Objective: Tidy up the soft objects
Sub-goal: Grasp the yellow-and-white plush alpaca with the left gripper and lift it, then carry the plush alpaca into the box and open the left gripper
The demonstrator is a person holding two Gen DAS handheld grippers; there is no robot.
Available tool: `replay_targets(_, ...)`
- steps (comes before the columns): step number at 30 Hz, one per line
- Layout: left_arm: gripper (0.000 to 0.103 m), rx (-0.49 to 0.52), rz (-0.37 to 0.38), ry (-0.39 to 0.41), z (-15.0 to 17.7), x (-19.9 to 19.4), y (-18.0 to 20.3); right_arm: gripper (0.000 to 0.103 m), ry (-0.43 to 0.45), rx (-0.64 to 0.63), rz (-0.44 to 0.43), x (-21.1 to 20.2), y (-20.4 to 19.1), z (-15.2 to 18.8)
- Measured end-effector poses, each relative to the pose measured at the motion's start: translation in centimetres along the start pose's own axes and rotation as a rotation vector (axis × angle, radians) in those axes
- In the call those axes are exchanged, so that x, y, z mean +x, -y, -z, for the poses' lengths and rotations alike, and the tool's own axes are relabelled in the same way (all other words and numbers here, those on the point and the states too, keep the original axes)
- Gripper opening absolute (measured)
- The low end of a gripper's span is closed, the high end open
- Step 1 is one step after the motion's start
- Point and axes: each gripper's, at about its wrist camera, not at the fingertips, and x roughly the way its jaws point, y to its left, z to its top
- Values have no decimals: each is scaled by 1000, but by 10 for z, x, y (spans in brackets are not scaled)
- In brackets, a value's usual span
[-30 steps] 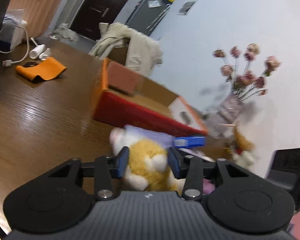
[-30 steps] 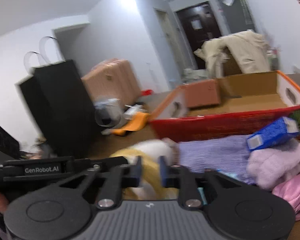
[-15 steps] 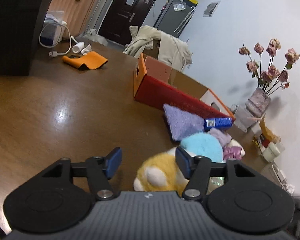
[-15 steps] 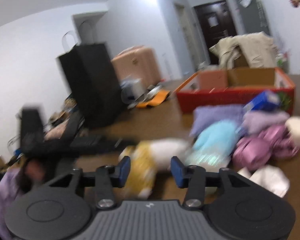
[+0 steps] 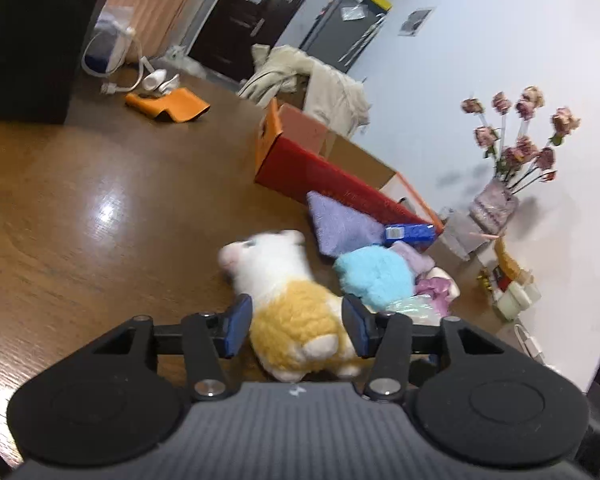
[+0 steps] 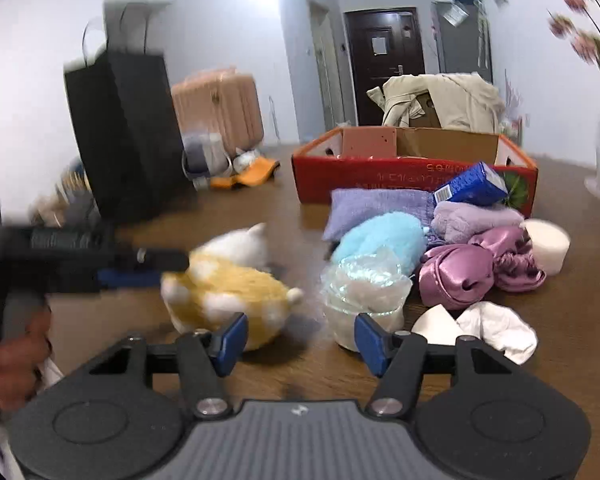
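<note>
A white and yellow plush toy (image 5: 288, 312) (image 6: 224, 288) lies on the brown table (image 5: 100, 240), its head pointing away from my left gripper. My left gripper (image 5: 296, 330) straddles the toy's yellow body; its jaws are closing, the pads at the flanks without squeezing. Seen from the right wrist, that gripper (image 6: 152, 268) is a blur at the left. My right gripper (image 6: 298, 340) is opening, with only bare table between its fingers and the toy just left of it. A red cardboard box (image 5: 320, 172) (image 6: 364, 184) stands open behind.
In front of the box lie a purple cloth (image 6: 380, 204), a blue fluffy item (image 6: 380, 236), a blue carton (image 6: 472, 190), pink satin (image 6: 460, 276), a plastic-wrapped roll (image 6: 364, 288) and white tissue (image 6: 496, 332). A flower vase (image 5: 496, 204) stands right, a black bag (image 6: 128, 140) left.
Both grippers were shut on the plush toy, held up near the box. They let go and drew back; the toy now lies on the table, and the left jaws are around it again.
</note>
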Motion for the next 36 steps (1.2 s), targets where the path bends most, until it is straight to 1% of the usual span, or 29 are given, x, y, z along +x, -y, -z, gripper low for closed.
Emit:
replay_targets(1, 59, 6, 3, 9, -2, -1, 2, 60, 7, 32, -44, 2, 3, -2)
replay_targets(2, 64, 15, 9, 14, -3, 0, 5, 60, 6, 54, -68, 6, 3, -3)
replay_targets(3, 66, 19, 15, 10, -4, 2, 6, 59, 5, 74, -96, 11, 4, -4)
replay_targets(10, 66, -42, -4, -35, -1, 19, -10, 59, -31, 221, -127, 47, 19, -7)
replay_targets(13, 65, -61, 13, -51, -2, 23, -15, 59, -34, 275, -158, 56, 26, -8)
replay_targets(14, 61, -63, 26, -58, -3, 25, -16, 59, -41, 288, -171, 62, 27, -8)
replay_targets(15, 54, -64, 42, -69, -3, 27, -16, 58, -56, 308, -186, 66, 30, -7)
replay_targets(16, 54, -70, 51, -73, -4, 28, -16, 52, -69, 330, -200, 69, 32, -7)
replay_targets(18, 53, -67, 59, -57, -9, 25, -13, 49, -69, 331, -193, 67, 29, -11)
replay_targets(20, 53, -51, 84, -22, -22, 19, -3, 47, -22, 296, -194, 54, 24, -24)
replay_targets(22, 53, -21, 125, 38, -44, 15, 12, 47, 35, 239, -194, 40, 19, -48)
replay_targets(24, 54, 13, 164, 83, -74, 23, 29, 47, 90, 210, -191, 35, 24, -74)
replay_targets(26, 53, 45, 180, 93, -103, 45, 46, 47, 125, 194, -172, 39, 37, -103)
replay_targets(28, 52, 73, 172, 92, -131, 76, 61, 47, 142, 186, -144, 52, 56, -136)
replay_targets(30, 51, 95, 158, 76, -156, 115, 72, 47, 143, 180, -109, 71, 73, -164)
replay_targets(32, 51, 92, 136, 46, -175, 150, 77, 47, 111, 199, -84, 99, 94, -185)
replay_targets(36, 51, 77, 62, -23, -193, 215, 70, 47, 19, 262, -68, 159, 129, -202)
